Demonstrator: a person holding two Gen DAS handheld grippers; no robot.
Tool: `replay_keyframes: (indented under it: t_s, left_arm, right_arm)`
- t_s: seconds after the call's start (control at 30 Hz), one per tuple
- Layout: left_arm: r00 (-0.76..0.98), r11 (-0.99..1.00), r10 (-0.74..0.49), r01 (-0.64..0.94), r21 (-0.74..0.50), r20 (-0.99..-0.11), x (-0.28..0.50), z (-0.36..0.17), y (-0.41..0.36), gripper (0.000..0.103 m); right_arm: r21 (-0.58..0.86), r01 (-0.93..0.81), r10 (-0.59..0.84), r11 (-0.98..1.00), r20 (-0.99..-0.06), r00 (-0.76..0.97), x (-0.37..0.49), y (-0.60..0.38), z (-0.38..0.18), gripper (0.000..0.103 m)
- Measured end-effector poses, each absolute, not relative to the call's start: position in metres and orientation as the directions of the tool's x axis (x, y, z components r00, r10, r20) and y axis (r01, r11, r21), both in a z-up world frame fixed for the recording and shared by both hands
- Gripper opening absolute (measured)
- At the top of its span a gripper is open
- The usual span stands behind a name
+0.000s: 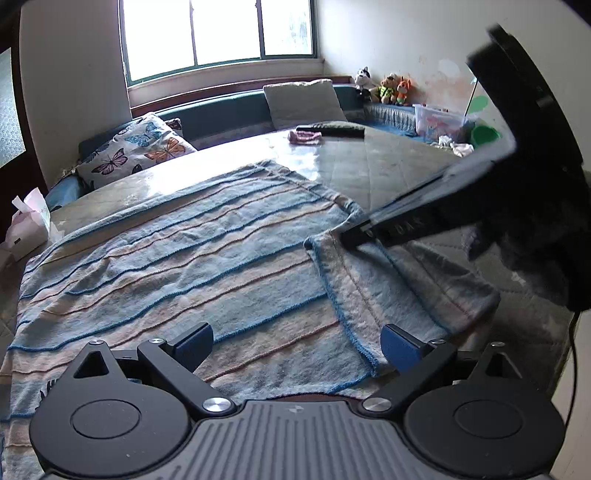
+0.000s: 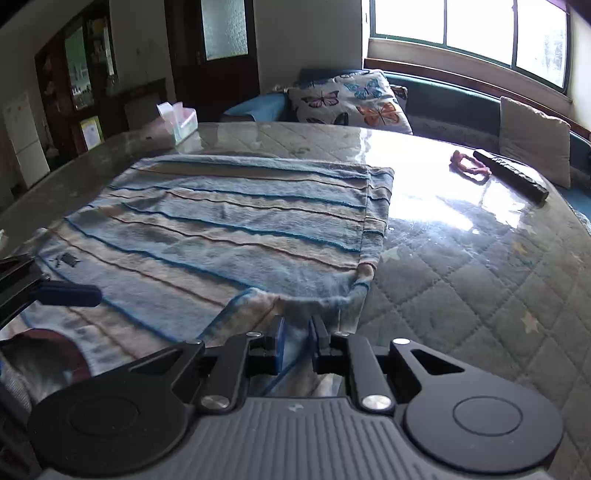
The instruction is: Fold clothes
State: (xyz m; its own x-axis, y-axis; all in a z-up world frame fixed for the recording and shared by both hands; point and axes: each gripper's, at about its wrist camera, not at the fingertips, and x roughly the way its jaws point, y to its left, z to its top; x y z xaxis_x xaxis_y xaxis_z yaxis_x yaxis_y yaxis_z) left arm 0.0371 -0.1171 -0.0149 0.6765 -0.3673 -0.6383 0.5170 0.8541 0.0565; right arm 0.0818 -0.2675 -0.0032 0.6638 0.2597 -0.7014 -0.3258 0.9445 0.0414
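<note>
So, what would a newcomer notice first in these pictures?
The striped towel spread across the glossy table, one corner folded over and pinched by the right gripper. The left gripper hovers open at the towel's near edge. Behind, a butterfly pillow lies under the bright window.

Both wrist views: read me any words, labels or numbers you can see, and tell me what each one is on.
No text reads clearly.
Pale lettering on a finger of the right gripper: blurred, not readable.
Dark stitched mark on the striped towel: too small to read.
Small dark label on the tissue box: too small to read.
</note>
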Motion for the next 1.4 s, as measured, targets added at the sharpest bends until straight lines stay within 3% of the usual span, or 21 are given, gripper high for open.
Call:
replay_keyframes:
  t_s: [0.4, 0.5, 0.9, 1.17, 1.4]
  left_arm:
    - [0.723, 0.905, -0.301, 0.422, 0.052, -0.621, 0.037, -0.006, -0.082, 0.099]
    - [0.753, 0.936, -0.245, 0.349, 0.054, -0.611, 0.037, 0.000, -0.058, 0.099]
    - [0.809, 0.999, 0.032, -0.005, 0.047, -0.587, 0.016, 0.010, 0.050, 0.098]
    - [0.769, 0.969, 0.191, -0.249, -0.010, -0.610, -0.007, 0.006, 0.125, 0.085]
    - [0.728, 0.941, 0.166, -0.319, -0.114, -0.665, -0.014, -0.008, 0.163, 0.063]
  right_arm:
    - [-0.015, -0.396, 0.271, 0.918, -0.706, 0.654, 0.073, -0.247, 0.001, 0.025]
    - [-0.029, -0.426, 0.281, 0.904, -0.712, 0.643, 0.058, -0.243, 0.002, 0.032]
    - [-0.072, -0.538, 0.333, 0.840, -0.714, 0.615, 0.013, -0.214, 0.007, 0.040]
    - [-0.108, -0.616, 0.383, 0.780, -0.696, 0.608, 0.013, -0.185, 0.019, 0.046]
    - [-0.119, -0.718, 0.452, 0.686, -0.703, 0.548, 0.023, -0.136, 0.022, 0.047]
